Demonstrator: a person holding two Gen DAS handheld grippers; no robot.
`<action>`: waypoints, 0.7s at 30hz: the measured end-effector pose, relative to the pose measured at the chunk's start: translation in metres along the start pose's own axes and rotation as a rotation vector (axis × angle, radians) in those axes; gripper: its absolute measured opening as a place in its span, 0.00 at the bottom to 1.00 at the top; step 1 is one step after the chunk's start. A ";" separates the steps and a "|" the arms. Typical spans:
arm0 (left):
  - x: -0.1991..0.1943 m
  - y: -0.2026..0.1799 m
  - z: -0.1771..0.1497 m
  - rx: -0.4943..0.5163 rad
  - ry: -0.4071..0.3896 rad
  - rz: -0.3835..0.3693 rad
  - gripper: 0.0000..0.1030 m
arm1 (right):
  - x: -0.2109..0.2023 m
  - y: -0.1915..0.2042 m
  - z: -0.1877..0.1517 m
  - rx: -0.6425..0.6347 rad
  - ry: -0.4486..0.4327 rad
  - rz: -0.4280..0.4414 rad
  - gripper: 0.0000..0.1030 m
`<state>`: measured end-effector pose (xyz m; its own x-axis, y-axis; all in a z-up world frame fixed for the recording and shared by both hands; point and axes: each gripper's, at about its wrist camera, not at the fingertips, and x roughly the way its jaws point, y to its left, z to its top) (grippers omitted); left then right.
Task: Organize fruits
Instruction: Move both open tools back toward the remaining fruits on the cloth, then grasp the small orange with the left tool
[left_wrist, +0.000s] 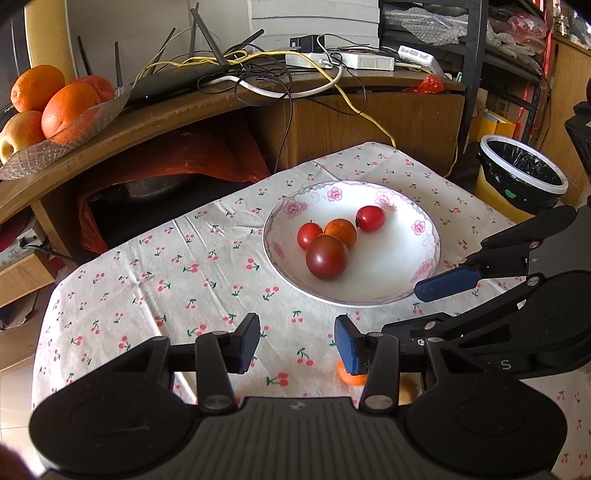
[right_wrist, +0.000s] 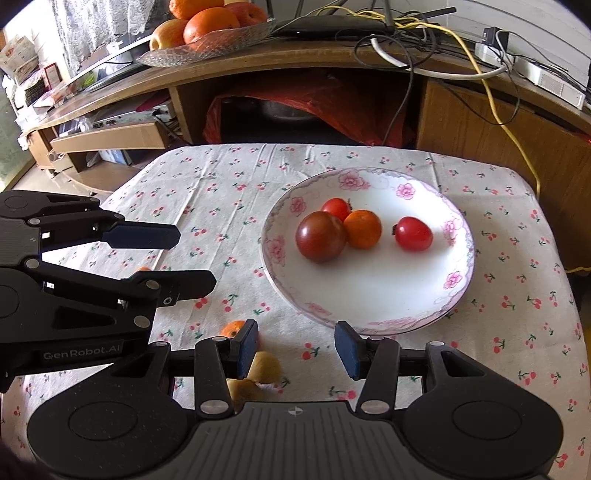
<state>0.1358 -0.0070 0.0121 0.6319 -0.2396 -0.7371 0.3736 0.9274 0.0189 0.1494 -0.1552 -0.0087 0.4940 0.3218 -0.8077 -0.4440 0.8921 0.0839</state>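
The left claw is spread wide with nothing in it; a small orange fruit peeks out under its right finger; the plate sits ahead.

The right claw is spread too; two soft yellow fruits lie by its left finger; they look light and squishy, so pinch gently around the middle.

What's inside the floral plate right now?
In the floral plate: one large dark red tomato, one small orange fruit, two small red tomatoes. The rear one is partly covered by the dark tomato.
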 end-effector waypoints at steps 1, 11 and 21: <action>-0.001 0.000 -0.002 0.001 0.001 -0.001 0.51 | 0.000 0.002 -0.001 -0.003 0.004 0.004 0.42; -0.012 0.000 -0.021 0.018 0.029 -0.022 0.51 | 0.000 0.016 -0.015 -0.030 0.050 0.045 0.42; -0.013 0.005 -0.041 0.030 0.066 -0.014 0.51 | 0.007 0.027 -0.020 -0.051 0.085 0.080 0.42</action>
<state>0.1018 0.0124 -0.0057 0.5806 -0.2323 -0.7804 0.4028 0.9149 0.0272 0.1260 -0.1356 -0.0235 0.3914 0.3619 -0.8461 -0.5185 0.8463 0.1221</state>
